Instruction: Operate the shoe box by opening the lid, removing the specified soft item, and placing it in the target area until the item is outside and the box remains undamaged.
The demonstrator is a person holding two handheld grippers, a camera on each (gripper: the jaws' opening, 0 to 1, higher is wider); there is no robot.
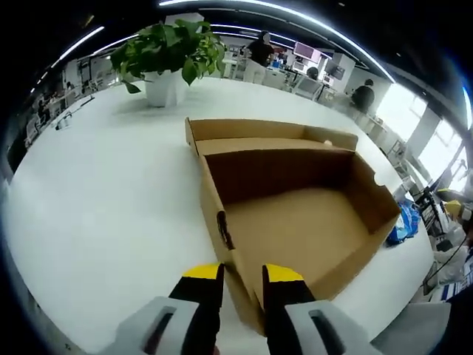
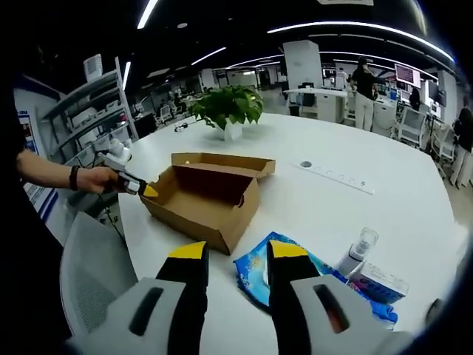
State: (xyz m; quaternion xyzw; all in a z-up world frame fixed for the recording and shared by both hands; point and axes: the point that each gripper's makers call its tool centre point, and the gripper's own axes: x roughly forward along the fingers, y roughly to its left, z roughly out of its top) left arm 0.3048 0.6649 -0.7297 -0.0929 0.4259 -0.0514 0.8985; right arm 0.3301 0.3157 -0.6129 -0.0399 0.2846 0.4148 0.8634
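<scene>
The cardboard shoe box (image 1: 295, 222) stands open on the white table, its lid (image 1: 259, 132) folded back and its inside bare. My left gripper (image 1: 244, 272) is at the box's near corner, with the wall between its yellow-tipped jaws, shut on it. In the right gripper view a hand holds that left gripper (image 2: 148, 190) against the left end of the shoe box (image 2: 207, 200). A soft blue pack (image 2: 259, 270) lies on the table just right of the box. My right gripper (image 2: 238, 251) hovers over the pack, open, with nothing clamped.
A potted plant (image 1: 170, 55) stands behind the box. A spray bottle (image 2: 356, 251) and a small carton (image 2: 380, 282) sit right of the blue pack, and a power strip (image 2: 332, 176) lies farther back. A grey chair (image 2: 89, 274) is at the table's near edge. People stand in the background.
</scene>
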